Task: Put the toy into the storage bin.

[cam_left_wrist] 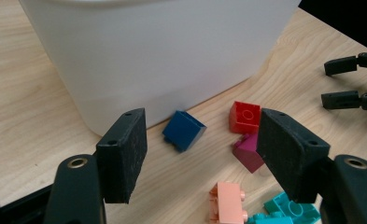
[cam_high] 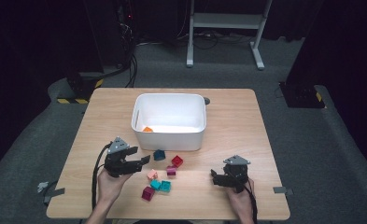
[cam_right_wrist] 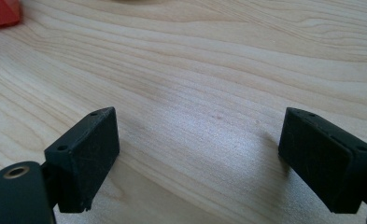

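A white bin (cam_high: 169, 135) stands mid-table with an orange brick (cam_high: 147, 129) inside. In front of it lie loose bricks: dark blue (cam_high: 159, 154) (cam_left_wrist: 184, 130), red (cam_high: 177, 161) (cam_left_wrist: 244, 116), magenta (cam_high: 171, 171) (cam_left_wrist: 248, 152), pink (cam_high: 152, 175) (cam_left_wrist: 229, 202), teal (cam_high: 161, 185) (cam_left_wrist: 288, 209) and another magenta (cam_high: 148, 193). My left gripper (cam_high: 141, 156) (cam_left_wrist: 202, 158) is open, low over the table, jaws aimed at the dark blue brick, nothing between them. My right gripper (cam_high: 215, 178) (cam_right_wrist: 197, 156) is open over bare wood at the right.
The wooden table (cam_high: 246, 121) has free room to the left and right of the bin. A grey tape strip (cam_high: 282, 190) sits at the right front edge. A white stand (cam_high: 225, 21) and dark equipment stand on the carpet behind.
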### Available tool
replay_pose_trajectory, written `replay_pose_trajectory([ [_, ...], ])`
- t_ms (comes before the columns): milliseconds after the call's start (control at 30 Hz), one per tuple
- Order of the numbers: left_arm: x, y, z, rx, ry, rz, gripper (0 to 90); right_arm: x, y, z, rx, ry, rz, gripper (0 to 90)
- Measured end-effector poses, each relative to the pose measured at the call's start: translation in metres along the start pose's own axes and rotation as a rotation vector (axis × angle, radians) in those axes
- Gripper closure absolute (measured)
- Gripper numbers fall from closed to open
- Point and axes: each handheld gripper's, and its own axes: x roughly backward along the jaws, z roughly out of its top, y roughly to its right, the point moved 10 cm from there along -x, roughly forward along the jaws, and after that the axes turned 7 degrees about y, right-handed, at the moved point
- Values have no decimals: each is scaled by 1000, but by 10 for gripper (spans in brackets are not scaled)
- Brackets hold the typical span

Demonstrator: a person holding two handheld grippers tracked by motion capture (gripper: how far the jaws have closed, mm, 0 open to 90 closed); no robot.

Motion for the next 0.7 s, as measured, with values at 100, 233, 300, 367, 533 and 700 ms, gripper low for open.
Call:
replay_pose_trajectory([
  [100,-1,2,-8,8,-5,-4,335,0,0,0,0,0,0,120],
  [233,-4,3,-12,20,-10,-16,338,0,0,0,1,-1,0,120],
  [300,-6,5,-15,20,-15,-22,338,0,0,0,2,0,0,121],
  [367,-8,8,-20,9,-27,-24,338,0,0,0,3,1,2,125],
  [533,-10,13,-29,-13,-51,-24,336,0,0,0,-1,0,0,125],
  [700,-10,16,-39,-8,-75,-26,335,0,0,0,0,1,1,125],
])
